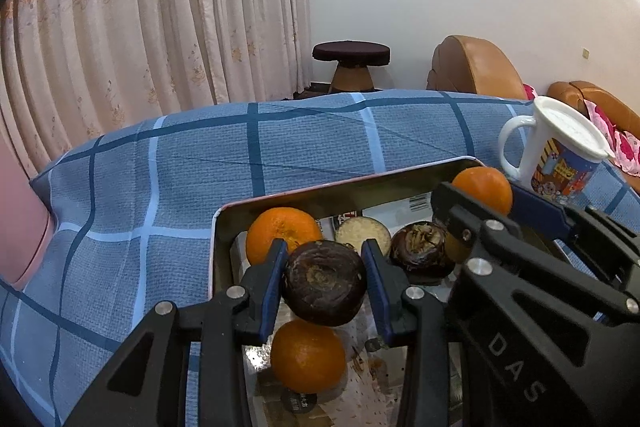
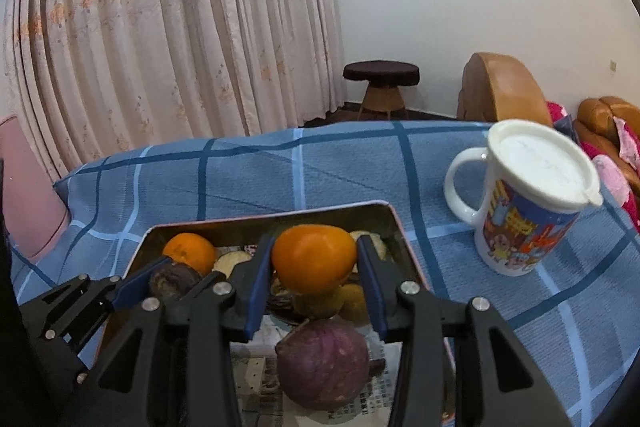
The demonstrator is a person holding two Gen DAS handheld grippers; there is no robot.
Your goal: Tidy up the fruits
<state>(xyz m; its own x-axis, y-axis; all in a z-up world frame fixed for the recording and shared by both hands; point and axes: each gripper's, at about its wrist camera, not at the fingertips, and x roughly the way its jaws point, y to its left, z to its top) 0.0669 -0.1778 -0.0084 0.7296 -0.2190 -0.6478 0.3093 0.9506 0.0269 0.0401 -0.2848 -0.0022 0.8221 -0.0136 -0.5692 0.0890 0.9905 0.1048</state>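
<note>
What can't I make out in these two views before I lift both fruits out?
- Tray near edge: cut off at the bottom of both views, behind the grippers.
- Fruits behind the held orange: right view, mostly hidden by it and the blue fingers.
- Paper lining under the dark fruit: print too small and blurred.
- Mug contents: lid covers them.

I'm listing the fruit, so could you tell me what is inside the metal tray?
Inside the metal tray: oranges, dark brown fruit, a purple one and printed paper. The gripper arms cover the rest.
</note>
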